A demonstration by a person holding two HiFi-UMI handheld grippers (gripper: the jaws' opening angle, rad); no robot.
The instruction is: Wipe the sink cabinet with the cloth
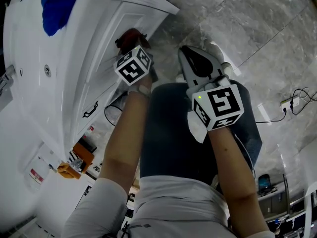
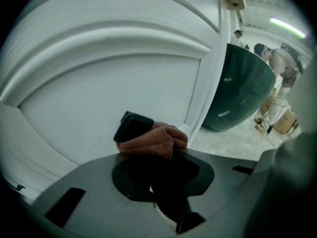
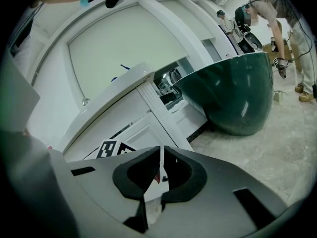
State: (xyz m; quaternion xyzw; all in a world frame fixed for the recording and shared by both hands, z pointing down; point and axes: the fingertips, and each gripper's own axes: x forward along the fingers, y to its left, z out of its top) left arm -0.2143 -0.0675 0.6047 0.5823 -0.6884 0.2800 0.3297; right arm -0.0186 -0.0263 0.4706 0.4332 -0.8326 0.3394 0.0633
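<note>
my left fingers (image 2: 132,126) clamped on rust-brown cloth (image 2: 154,141), cloth pressed against white door panel of sink cabinet (image 2: 124,83), near panel's edge. my right fingers (image 1: 197,62) together, empty, apart from cabinet.

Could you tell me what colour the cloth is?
Reddish-brown cloth, clearest in the left gripper view.

Nubbly terry cloth (image 2: 153,140) against the smooth, glossy white sink cabinet (image 2: 99,98); polished grey stone floor (image 1: 237,14).
</note>
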